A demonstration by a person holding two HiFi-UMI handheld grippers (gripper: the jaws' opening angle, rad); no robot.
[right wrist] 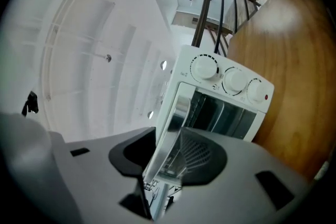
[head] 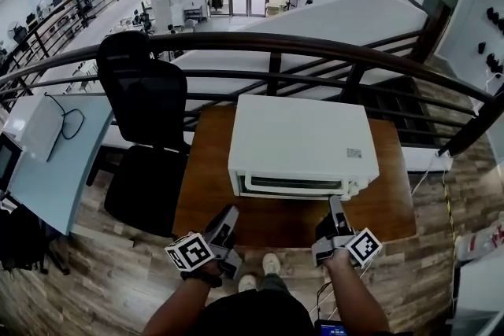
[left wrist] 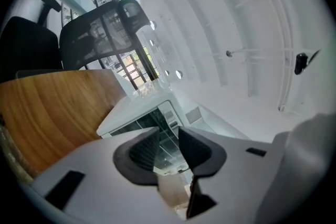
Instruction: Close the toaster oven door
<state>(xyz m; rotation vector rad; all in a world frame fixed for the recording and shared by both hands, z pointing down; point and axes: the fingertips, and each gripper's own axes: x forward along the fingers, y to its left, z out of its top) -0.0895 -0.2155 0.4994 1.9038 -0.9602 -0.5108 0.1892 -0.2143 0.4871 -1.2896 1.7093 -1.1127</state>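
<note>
Toaster oven door [right wrist: 226, 113]: appears shut; task looks done.
Right hand-held gripper [right wrist: 167, 136]: your jaws stand slack around the handle [right wrist: 176, 113].
Left hand-held gripper [left wrist: 168, 136]: open, empty.

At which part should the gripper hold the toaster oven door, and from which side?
Grip the metal handle bar across the toaster oven door, coming from the front: it stands off the door, so a jaw fits on each side.
</note>
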